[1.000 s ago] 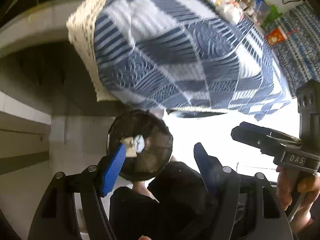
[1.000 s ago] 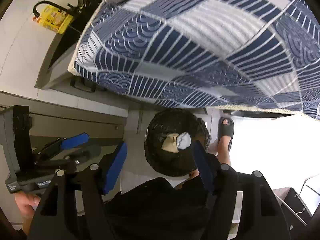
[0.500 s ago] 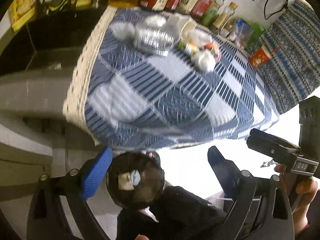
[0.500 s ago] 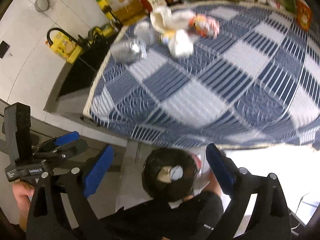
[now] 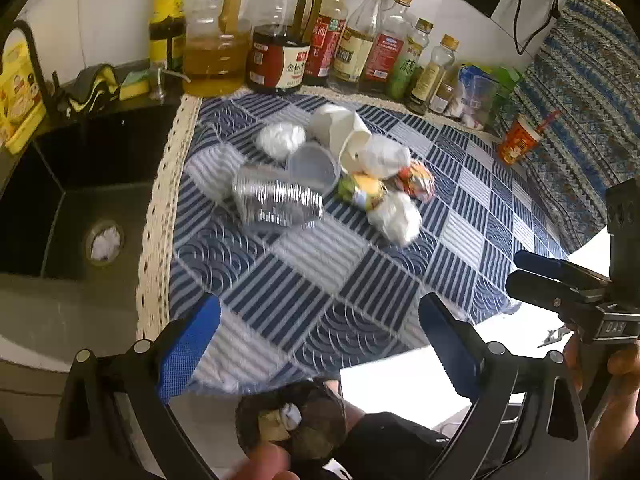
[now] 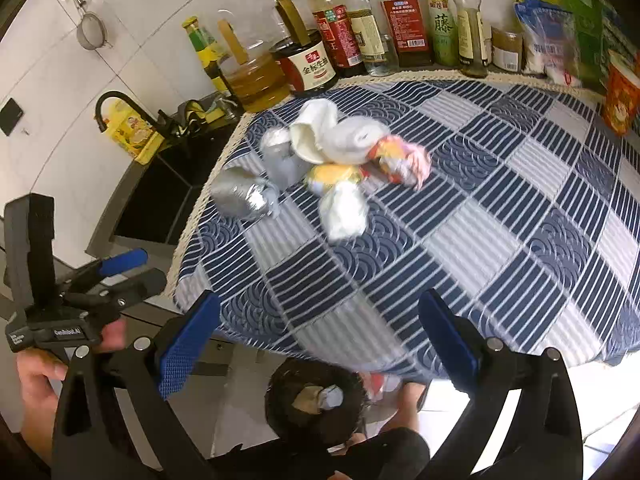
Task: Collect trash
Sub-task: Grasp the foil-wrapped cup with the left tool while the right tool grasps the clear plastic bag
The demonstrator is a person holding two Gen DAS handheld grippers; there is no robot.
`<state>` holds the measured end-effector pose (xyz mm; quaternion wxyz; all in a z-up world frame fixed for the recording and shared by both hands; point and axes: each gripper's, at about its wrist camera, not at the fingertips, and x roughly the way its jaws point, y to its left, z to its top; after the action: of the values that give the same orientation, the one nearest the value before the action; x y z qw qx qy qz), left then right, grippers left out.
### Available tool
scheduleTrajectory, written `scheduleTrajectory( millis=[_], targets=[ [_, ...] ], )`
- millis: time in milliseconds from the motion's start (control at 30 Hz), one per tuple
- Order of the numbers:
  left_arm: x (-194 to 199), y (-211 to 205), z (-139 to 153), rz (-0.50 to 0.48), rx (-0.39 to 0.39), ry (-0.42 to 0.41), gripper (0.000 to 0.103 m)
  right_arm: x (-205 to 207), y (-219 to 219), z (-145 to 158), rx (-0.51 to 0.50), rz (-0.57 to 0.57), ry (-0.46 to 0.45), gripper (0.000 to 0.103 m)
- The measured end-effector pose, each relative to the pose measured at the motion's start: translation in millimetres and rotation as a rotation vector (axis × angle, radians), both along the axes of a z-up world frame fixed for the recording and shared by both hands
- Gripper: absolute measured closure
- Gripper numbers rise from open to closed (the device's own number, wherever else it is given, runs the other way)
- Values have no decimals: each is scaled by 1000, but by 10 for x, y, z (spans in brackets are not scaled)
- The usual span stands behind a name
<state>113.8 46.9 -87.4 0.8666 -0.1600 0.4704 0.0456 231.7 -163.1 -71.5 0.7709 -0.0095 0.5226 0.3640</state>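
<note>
A pile of trash lies at the far left of the blue checked tablecloth (image 5: 320,264): a foil tray (image 5: 276,200), a clear plastic tub (image 5: 314,168), a white paper cup (image 5: 340,128), crumpled tissues (image 5: 394,216) and coloured wrappers (image 5: 362,192). On the floor below the table edge stands a black mesh bin (image 5: 292,424) with a few scraps inside. My left gripper (image 5: 318,306) hangs open and empty above the table's near edge. Beside it, my right gripper (image 6: 319,302) is still opening, with nothing between its fingers. The pile (image 6: 340,160) lies ahead of both.
Several sauce and oil bottles (image 5: 280,52) line the wall behind the pile. A dark sink (image 5: 80,200) lies left of the table, with a sponge and cloth at its back. A red paper cup (image 5: 516,144) stands far right. A person's foot (image 6: 412,396) is beside the bin.
Both grippers rose from just over the bin to above the table edge and tilted up, bringing the trash pile into view. Their jaws spread wider.
</note>
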Motion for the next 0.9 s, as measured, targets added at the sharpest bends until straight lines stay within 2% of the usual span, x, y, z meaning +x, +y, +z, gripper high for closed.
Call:
scheduleTrajectory(
  millis=[233,500,633,900],
  targets=[
    [398,126,-38,1,20,25,7,348,185,-176,-21,32,44,5],
    [767,293,-223,-1,38,71,7,652,392,-410,-24,58,101,5],
    [928,354,-314,3,68,91,7,763,493,-496,-39,66,120,5],
    [1210,425,-513,-25,54,150,7,868,666,-641,-53,97,138,5]
  ],
)
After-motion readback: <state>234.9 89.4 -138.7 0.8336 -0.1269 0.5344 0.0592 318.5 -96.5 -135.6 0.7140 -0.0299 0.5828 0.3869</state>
